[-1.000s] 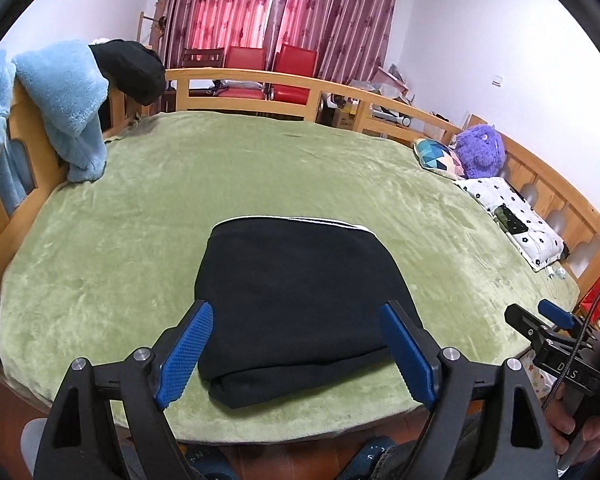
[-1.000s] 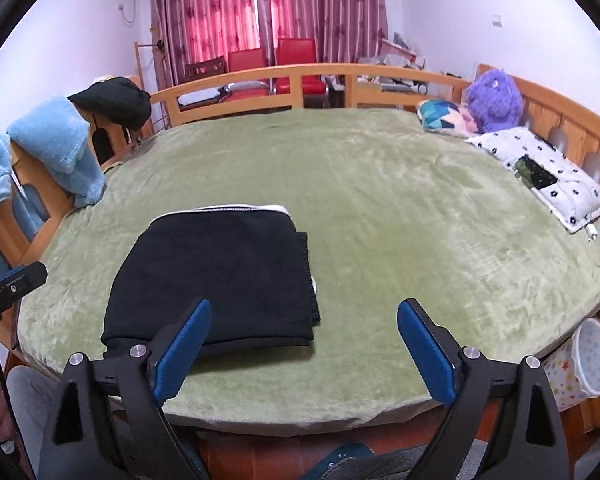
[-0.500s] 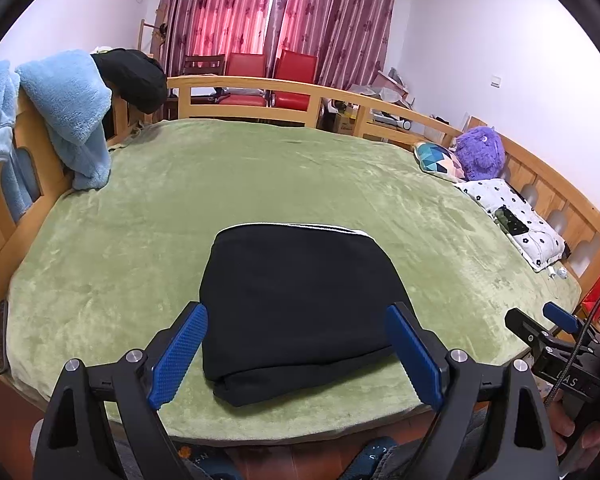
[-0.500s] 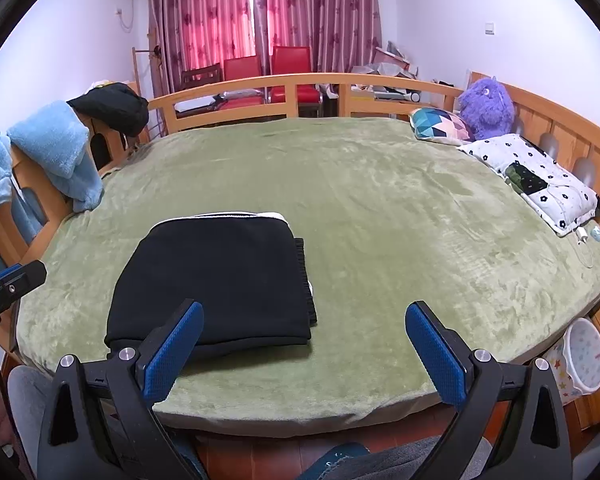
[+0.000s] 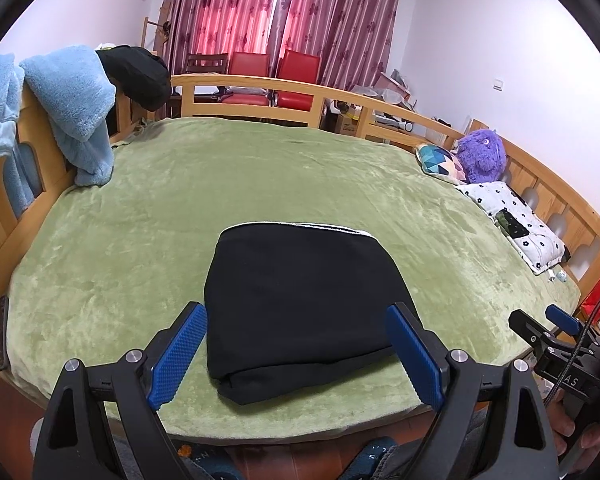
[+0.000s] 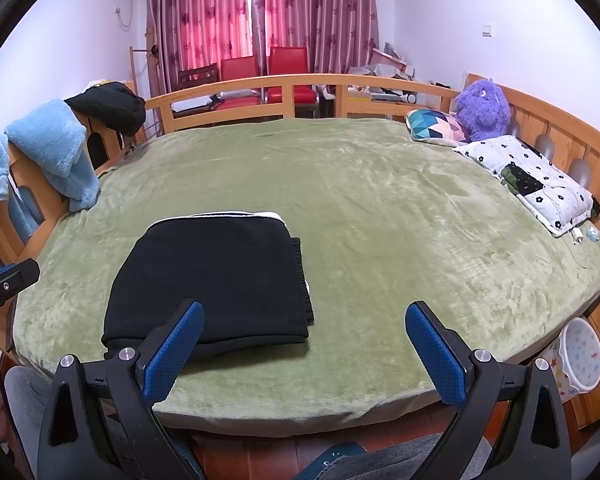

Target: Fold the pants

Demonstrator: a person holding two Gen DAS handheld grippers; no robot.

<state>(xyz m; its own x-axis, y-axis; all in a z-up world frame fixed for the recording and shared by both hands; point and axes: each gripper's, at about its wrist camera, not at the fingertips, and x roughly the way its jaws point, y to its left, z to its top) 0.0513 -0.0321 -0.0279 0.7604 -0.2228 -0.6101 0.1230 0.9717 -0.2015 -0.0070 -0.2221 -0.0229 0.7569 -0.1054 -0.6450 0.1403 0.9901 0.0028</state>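
The pants (image 5: 304, 304) lie folded in a black block on the green bed (image 5: 260, 176). They sit near the bed's front edge, toward its left side. A thin white strip runs along their far edge. In the right wrist view a ribbed black hem sticks out on their right side, with a bit of white under it.

The left gripper (image 5: 296, 344) hangs over the front edge of the bed. Its jaws are spread wide and have just been opening a bit more. The near end of the pants shows between the blue pads (image 5: 178, 354), but the pads do not press on the cloth. Whether they touch it cannot be told.

The right gripper (image 6: 304, 352) is also at the front edge, to the right of the pants. Its jaws are spread wide too, with only green bed between them. Its left pad shows in front of the pants' near corner.

There is lots of free bed past the pants and to their right. At the far right edge lie a white pillow (image 6: 528, 176), a small colored pillow (image 6: 436, 126) and a purple toy (image 6: 482, 110). A wooden rail (image 6: 260, 88) runs around the bed. A blue blanket (image 5: 76, 112) hangs over the left rail. A white bin (image 6: 580, 354) stands on the floor by the right corner.
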